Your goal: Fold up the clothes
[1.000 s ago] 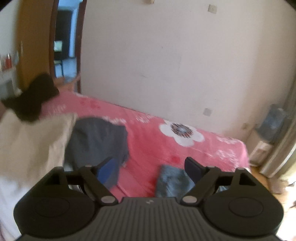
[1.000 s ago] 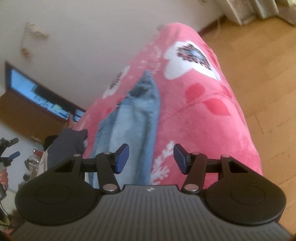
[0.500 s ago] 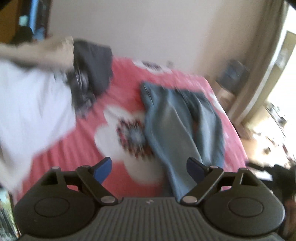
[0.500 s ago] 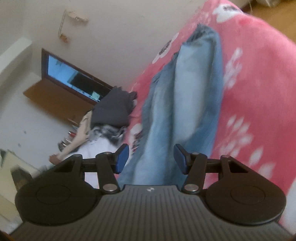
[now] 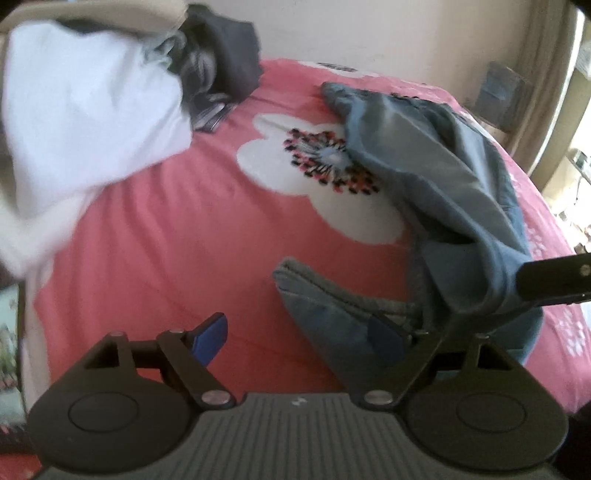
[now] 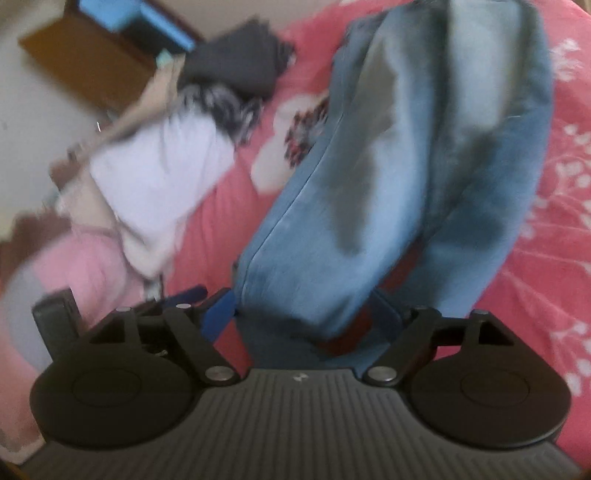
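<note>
Where left view shows bedspread point(image 5: 155, 229), right shows jeans point(image 6: 369, 184) filling jaws.

You have a pink floral bedspread point(image 5: 155, 221) beneath, a cream wall point(image 5: 369, 33) behind, a brown wooden cabinet point(image 6: 88, 62) nearby.

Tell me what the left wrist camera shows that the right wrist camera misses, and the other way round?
Only the left view shows the curtain, a boxy thing by the wall, and the left gripper, open over the bedspread. Only the right view shows a pink garment, a wooden cabinet, and the right gripper, jaws wide around the jeans. Both share the jeans, the bedspread's flower, the white cloth and the dark clothes.
</note>
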The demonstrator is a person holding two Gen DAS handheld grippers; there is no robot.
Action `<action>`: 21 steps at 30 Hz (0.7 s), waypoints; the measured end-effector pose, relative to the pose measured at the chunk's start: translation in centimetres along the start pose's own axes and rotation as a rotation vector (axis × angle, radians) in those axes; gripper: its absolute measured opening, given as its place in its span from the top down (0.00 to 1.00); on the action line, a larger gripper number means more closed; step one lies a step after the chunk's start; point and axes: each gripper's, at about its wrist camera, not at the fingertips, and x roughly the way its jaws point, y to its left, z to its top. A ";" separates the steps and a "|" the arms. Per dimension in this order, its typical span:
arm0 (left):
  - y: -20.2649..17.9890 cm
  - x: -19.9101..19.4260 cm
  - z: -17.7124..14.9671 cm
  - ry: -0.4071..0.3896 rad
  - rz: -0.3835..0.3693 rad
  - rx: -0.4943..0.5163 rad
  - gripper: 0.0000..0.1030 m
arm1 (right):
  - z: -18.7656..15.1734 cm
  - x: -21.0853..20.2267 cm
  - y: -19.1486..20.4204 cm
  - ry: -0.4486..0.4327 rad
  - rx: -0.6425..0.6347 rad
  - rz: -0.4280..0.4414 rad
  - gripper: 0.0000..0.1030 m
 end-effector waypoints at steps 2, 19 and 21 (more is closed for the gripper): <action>0.2 0.7 -0.6 0.003 -0.011 -0.032 0.23 | 0.4 1.4 0.8 0.022 -0.022 -0.048 0.17; 0.1 -0.1 -3.2 -0.048 -0.190 -0.052 0.87 | 7.9 6.8 0.9 0.025 0.136 0.105 0.83; 0.4 -0.1 -3.3 -0.043 -0.211 -0.071 0.87 | 9.3 7.8 1.3 0.031 0.180 0.175 0.82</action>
